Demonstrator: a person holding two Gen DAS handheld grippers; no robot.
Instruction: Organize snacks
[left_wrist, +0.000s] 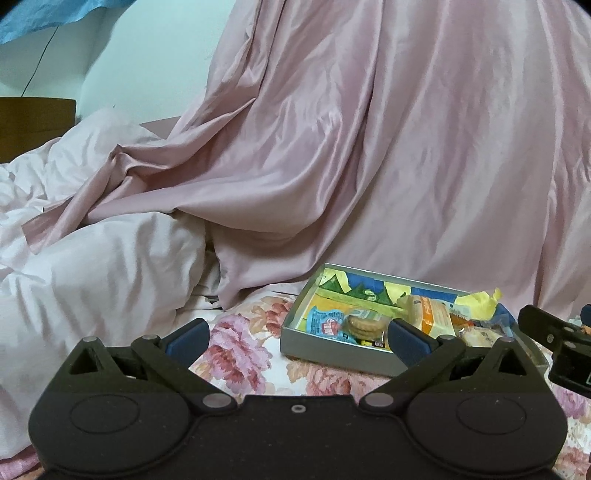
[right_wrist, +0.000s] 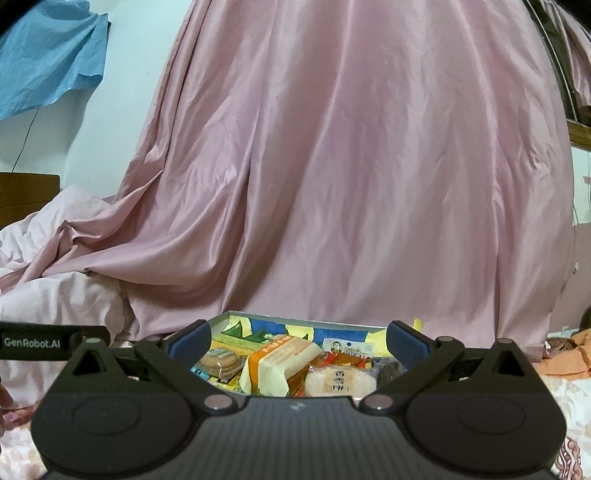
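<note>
Plainly, both tools were spread wide with nothing between their blue pads. The left gripper (left_wrist: 297, 338) hung low over a flowered bedcover (left_wrist: 240, 350), and the snack box (left_wrist: 332, 349), a shallow grey tray with a bright printed lining, sat ahead of it and off to its right, one corner turned toward the tool so its long sides ran away at a slant to the right. The right-hand pad overlapped the box's near rim in that view; whether it touched could not be told. The right gripper (right_wrist: 298, 341) sat directly before the same box (right_wrist: 258, 316), whose contents showed between its open pads. A pack of round biscuits (right_wrist: 219, 360) lay toward the left pad. A cream and orange wrapped snack (right_wrist: 280, 360) lay in the middle, its long axis slanting from near left to far right. A pale wrapped cake (right_wrist: 338, 382) lay nearer the tool, its length running crosswise. Behind the box, a pink curtain (right_wrist: 351, 166) draped down onto the bed, with a rumpled pale quilt (left_wrist: 92, 258) to the left.
</note>
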